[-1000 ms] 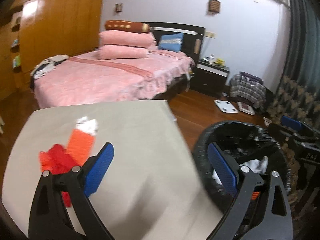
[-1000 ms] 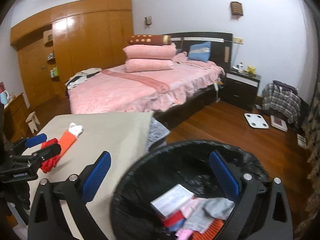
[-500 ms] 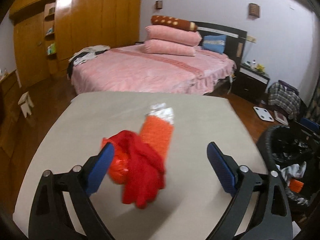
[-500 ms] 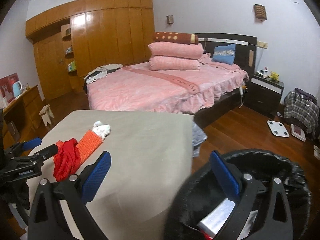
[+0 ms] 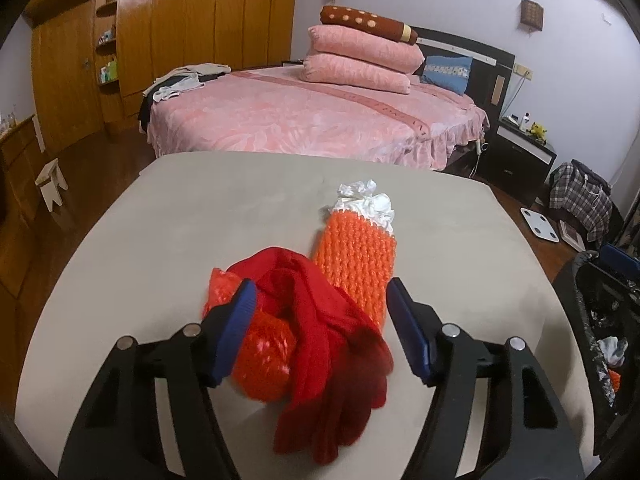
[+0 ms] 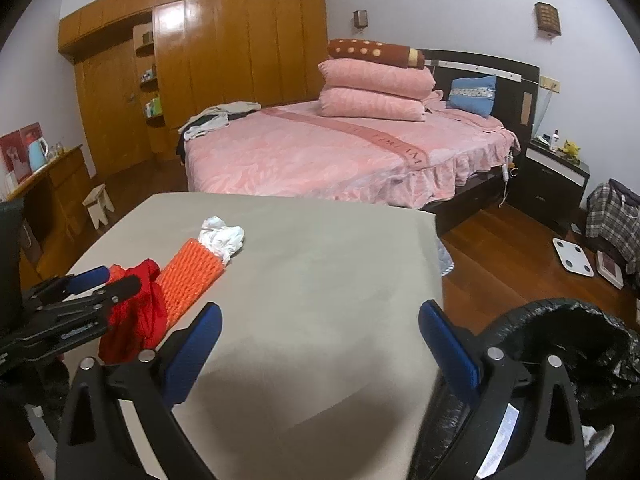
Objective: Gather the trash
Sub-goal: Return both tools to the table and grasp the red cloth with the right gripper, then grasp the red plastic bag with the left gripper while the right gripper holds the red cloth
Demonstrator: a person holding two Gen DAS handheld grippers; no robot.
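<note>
Left wrist view gives the close look: left gripper (image 5: 320, 328) spread wide, its blue pads on either side of the red cloth (image 5: 320, 332) and the orange mesh ball (image 5: 264, 360) on the grey table (image 5: 160, 240), not pinching them. Orange foam net (image 5: 356, 256) lies just beyond, white crumpled tissue (image 5: 366, 198) at its far end. Right wrist view adds the black-lined trash bin (image 6: 560, 344) off the table's right edge; right gripper (image 6: 320, 344) spread, holding nothing, well apart from the pile.
</note>
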